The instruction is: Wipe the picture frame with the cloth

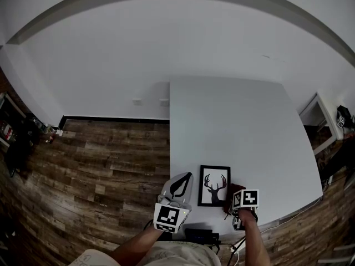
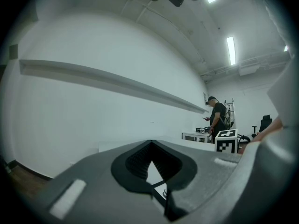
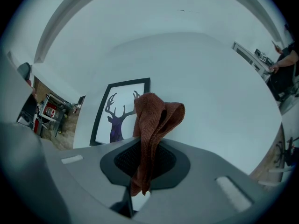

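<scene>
Left gripper [image 1: 182, 183]: my jaws are drawn together with nothing clamped between them. They hang just beside the left edge of the picture frame [image 1: 214, 185]; whether they touch it cannot be told.

Right gripper [image 1: 237, 199]: my jaws are closed on the cloth [image 3: 154, 112], a rust-brown knit. It rises in a loose fold above the tips and trails a short tail below them. This gripper sits just beside the frame's right edge.

The frame, black-edged with a dark silhouette of an antlered deer head on white, lies flat on the white table [image 1: 233, 121] near its front edge, between my two grippers.

Head view: both marker cubes, left [image 1: 170, 216] and right [image 1: 246, 198], my forearms, and the wooden floor [image 1: 100, 165] to the left of the table.

Left gripper view: it looks level across the room, past my closed jaws, to the right gripper's marker cube [image 2: 226, 141] and a standing person [image 2: 217, 118] in dark clothes in the background.

Right gripper view: only here do the cloth's colour and weave show, with the frame [image 3: 122, 111] behind the fold.
</scene>
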A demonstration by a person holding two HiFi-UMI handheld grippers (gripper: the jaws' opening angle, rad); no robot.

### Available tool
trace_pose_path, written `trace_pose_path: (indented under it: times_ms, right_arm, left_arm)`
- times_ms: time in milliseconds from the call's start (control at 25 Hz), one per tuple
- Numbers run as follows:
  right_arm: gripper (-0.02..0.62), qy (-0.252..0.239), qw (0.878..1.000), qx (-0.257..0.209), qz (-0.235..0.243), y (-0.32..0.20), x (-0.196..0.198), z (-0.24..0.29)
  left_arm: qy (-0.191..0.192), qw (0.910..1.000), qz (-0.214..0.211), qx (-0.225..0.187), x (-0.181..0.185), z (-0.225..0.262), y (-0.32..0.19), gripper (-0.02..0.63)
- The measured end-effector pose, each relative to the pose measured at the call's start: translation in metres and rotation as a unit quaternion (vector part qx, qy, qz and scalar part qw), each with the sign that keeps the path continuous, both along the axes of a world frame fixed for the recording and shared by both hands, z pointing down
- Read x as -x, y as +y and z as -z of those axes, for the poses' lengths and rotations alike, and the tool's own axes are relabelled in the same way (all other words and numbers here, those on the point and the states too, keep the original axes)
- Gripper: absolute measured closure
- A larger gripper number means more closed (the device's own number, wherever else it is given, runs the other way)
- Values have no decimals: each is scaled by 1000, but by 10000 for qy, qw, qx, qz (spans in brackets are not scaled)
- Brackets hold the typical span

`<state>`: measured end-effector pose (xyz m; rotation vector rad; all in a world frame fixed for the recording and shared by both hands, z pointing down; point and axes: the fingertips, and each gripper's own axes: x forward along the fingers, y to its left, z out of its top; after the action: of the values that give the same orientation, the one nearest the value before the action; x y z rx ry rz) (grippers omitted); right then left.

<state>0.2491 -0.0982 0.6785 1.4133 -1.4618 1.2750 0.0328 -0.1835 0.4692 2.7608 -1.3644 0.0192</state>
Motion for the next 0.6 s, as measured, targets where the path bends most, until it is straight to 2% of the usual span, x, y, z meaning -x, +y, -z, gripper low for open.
trace_pose_path:
  times_ms: [200,360,480,600]
  right_arm:
    - [537,-90,9999,-42,-16,1,1,1]
    - [537,-184,9993,-295,-117,-3,1,12]
    - [537,-213,9954,-908,-237,-15,2,33]
    - [537,-184,9851,-1681,-310,-24,5,64]
  left_arm:
    - [-33,10000,38,-47,1,2,0,606]
    - [-4,10000,4,-21,-1,3,-1,606]
    - [8,10000,27,-19,1,6,-3,606]
    - [10,10000,13,23,2,5,-1,606]
